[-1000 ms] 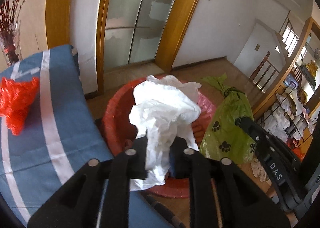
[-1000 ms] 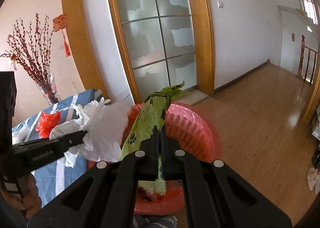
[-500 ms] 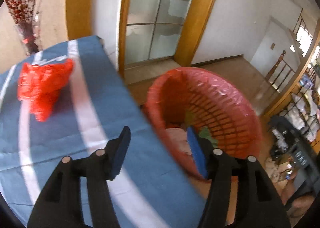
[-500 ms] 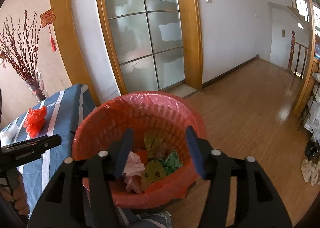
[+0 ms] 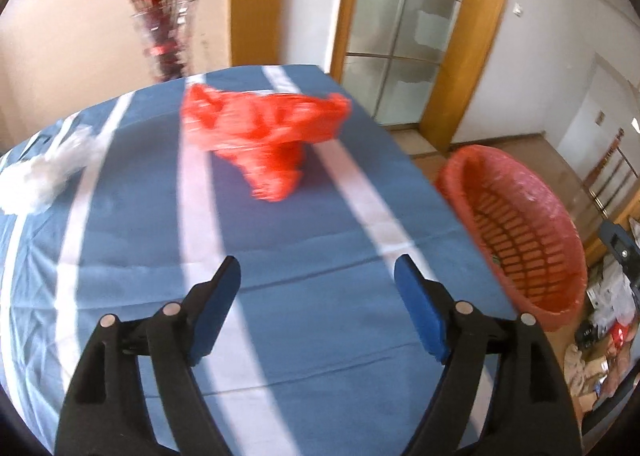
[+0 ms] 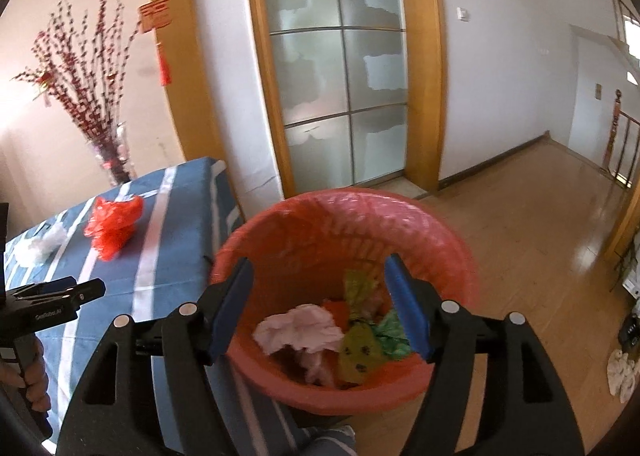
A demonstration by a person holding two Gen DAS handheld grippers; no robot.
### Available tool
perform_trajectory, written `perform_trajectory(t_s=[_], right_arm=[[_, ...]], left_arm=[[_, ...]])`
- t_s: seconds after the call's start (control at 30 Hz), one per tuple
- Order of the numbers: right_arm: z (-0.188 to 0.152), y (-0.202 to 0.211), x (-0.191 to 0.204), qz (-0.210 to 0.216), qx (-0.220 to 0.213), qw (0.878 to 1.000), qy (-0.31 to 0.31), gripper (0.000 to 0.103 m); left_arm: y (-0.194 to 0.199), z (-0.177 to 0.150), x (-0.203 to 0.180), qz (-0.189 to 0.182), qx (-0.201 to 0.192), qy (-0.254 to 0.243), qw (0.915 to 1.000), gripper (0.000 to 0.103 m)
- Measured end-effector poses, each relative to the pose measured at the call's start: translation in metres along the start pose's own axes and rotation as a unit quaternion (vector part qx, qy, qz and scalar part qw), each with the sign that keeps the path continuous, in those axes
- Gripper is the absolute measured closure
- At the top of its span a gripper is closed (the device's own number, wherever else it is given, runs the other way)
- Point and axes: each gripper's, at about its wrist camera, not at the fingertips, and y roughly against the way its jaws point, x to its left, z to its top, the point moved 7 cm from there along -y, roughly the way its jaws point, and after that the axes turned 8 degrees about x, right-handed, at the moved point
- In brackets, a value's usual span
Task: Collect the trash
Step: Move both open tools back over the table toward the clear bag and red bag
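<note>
Over the striped table [image 5: 312, 320], left gripper [image 5: 318, 276] spread wide and empty, aimed at red bag [image 5: 268, 136]; right gripper [image 6: 320, 276] gaping above basket [image 6: 448, 388]. Risks: snagging the cloth, or thin plastic slipping free mid-carry.

The bench [image 5: 320, 336] is covered by a blue cloth [image 5: 132, 224] crossed by white stripes. 2 pieces of trash are seen lying on it: a crumpled red plastic bag [image 5: 268, 136] near the middle and a white crumpled wad [image 5: 44, 172] towards the left edge, well apart. A red basket [image 6: 400, 388] is set on the wooden floor [image 6: 540, 216] just beside the bench.
</note>
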Motion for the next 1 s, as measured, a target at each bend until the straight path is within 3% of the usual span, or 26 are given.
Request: perform_trajectory(t_s=[0.33, 0.5, 0.67, 0.77, 1.0], right_arm=[[-0.003, -0.006, 0.043, 0.017, 0.011, 0.999, 0.033, 0.024], [-0.005, -0.007, 0.053, 0.025, 0.015, 0.999, 0.038, 0.02], [-0.005, -0.009, 0.063, 0.036, 0.021, 0.998, 0.044, 0.018], [-0.005, -0.014, 0.071, 0.043, 0.028, 0.998, 0.045, 0.018], [-0.002, -0.023, 0.095, 0.059, 0.039, 0.996, 0.057, 0.018]], left_arm=[[0.014, -0.006, 0.063, 0.03, -0.006, 0.044, 0.9986, 0.022], [0.023, 0.002, 0.103, 0.068, -0.019, 0.059, 0.9957, 0.022], [0.045, 0.033, 0.174, 0.158, -0.065, 0.08, 0.9821, 0.022], [0.05, 0.053, 0.214, 0.2, -0.073, 0.092, 0.9727, 0.022], [0.024, 0.074, 0.283, 0.228, -0.031, 0.111, 0.9669, 0.022]])
